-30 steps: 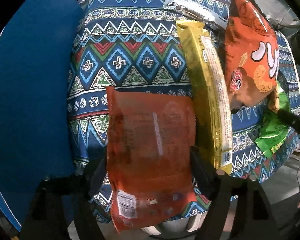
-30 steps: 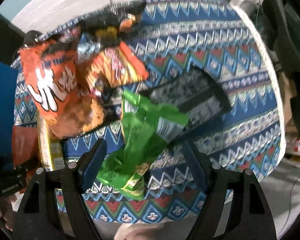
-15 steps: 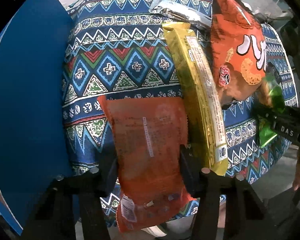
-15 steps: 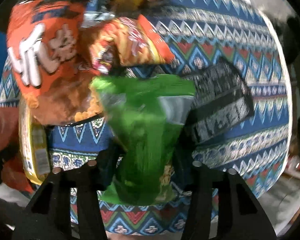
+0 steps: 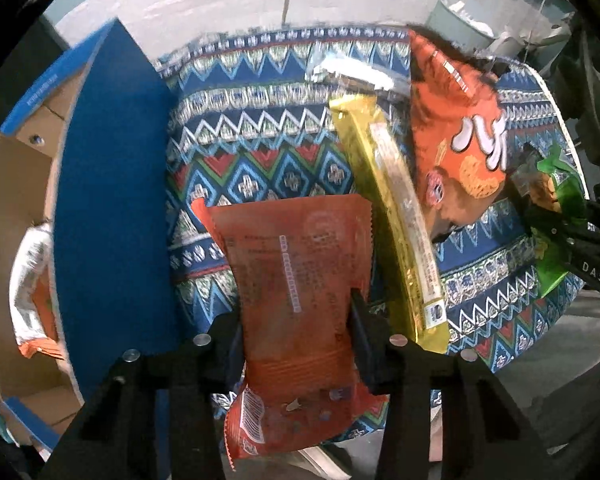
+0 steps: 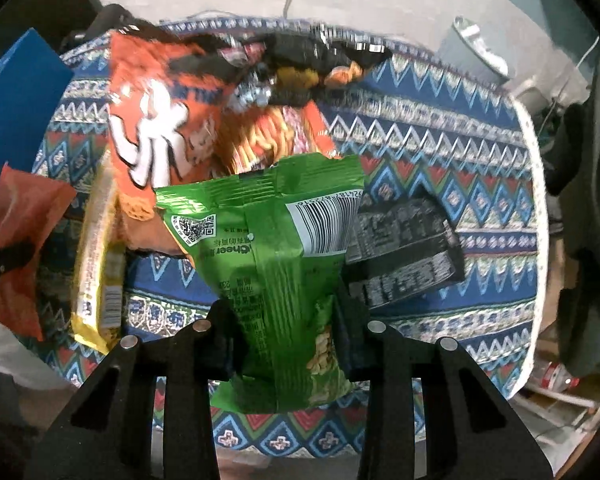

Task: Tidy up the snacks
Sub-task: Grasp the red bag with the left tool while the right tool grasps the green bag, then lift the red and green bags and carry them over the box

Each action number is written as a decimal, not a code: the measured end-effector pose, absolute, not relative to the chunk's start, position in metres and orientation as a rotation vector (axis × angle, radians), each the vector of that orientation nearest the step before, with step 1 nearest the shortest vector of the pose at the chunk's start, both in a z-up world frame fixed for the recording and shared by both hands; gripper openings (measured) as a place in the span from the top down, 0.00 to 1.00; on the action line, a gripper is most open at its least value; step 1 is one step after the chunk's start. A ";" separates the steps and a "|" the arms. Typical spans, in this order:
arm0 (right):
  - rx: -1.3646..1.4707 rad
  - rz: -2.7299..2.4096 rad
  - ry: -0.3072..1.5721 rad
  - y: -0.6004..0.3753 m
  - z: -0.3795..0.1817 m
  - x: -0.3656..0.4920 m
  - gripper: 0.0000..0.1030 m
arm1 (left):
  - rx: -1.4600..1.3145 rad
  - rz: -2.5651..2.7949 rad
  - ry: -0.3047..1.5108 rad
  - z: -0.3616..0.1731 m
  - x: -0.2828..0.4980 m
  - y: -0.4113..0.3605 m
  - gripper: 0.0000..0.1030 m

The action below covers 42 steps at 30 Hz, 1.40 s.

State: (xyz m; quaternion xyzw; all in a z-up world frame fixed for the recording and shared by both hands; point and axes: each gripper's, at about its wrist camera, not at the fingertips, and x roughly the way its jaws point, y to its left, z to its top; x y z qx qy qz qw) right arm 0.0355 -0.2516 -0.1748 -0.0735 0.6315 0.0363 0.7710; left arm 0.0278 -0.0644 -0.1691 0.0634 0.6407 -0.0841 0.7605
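My left gripper (image 5: 296, 320) is shut on a red-orange snack packet (image 5: 296, 280), held above the patterned tablecloth (image 5: 260, 152). My right gripper (image 6: 284, 320) is shut on a green peanut packet (image 6: 276, 248), lifted off the cloth; it also shows at the right of the left wrist view (image 5: 560, 184). A long yellow packet (image 5: 396, 216) and a big orange crisps bag (image 5: 456, 140) lie on the cloth between the two grippers. A blue cardboard box (image 5: 108, 200) stands open at the left.
A silver wrapper (image 5: 348, 72) lies at the far side. A black packet (image 6: 404, 248) lies right of the green one, with dark and orange packets (image 6: 300, 72) piled behind. A packet (image 5: 32, 280) lies inside the box. A grey bin (image 6: 472, 48) stands beyond the table.
Both grippers closed on their packets and lifted them. Both views have tilted up, showing the wall and the box's inside.
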 end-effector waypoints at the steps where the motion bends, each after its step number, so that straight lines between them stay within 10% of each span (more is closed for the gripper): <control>1: -0.167 0.083 1.359 -0.251 -0.170 0.037 0.66 | 0.146 -0.183 1.380 -0.165 0.029 -0.066 0.56; 42: -0.153 0.365 1.070 -0.172 -0.054 0.049 0.67 | 0.217 -0.142 0.963 -0.033 0.006 -0.026 0.56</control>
